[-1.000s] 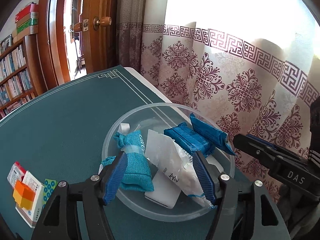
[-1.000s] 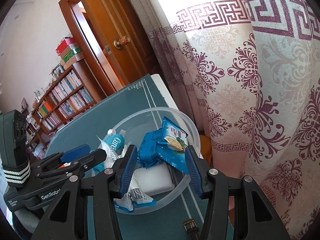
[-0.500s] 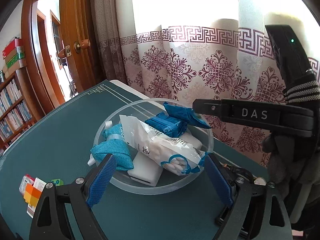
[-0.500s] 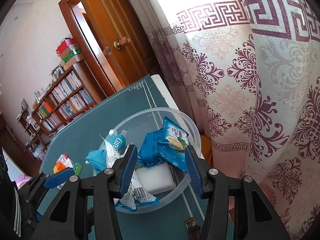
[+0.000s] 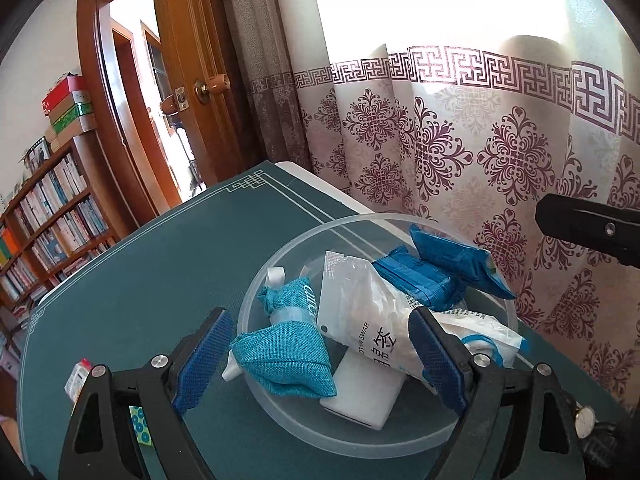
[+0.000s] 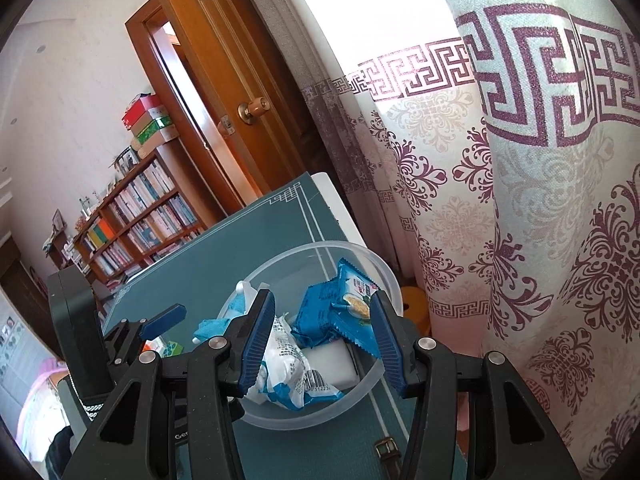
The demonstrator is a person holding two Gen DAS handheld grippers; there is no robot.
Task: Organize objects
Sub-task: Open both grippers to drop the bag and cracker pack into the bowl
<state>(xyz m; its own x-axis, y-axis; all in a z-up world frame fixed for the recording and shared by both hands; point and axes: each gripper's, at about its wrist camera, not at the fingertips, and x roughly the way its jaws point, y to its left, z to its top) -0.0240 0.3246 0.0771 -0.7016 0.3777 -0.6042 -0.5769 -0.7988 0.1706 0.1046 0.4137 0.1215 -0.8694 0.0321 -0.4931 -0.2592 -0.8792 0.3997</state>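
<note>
The cotton swab bag lies in the clear bowl on the worktop, its long axis slanting between the blue pads of the open, empty left hand-held gripper, which seems nearer to it than the right hand-held gripper, also open and empty.

We see the most free room at left centre of the left wrist view, where the green mat lies bare up to its far edge. The bowl at lower centre is crowded: pouch, swab pack and snack packs fill it to the rim. The curtain closes off the right side just behind the bowl. At lower left, small boxes sit near the mat's edge.
</note>
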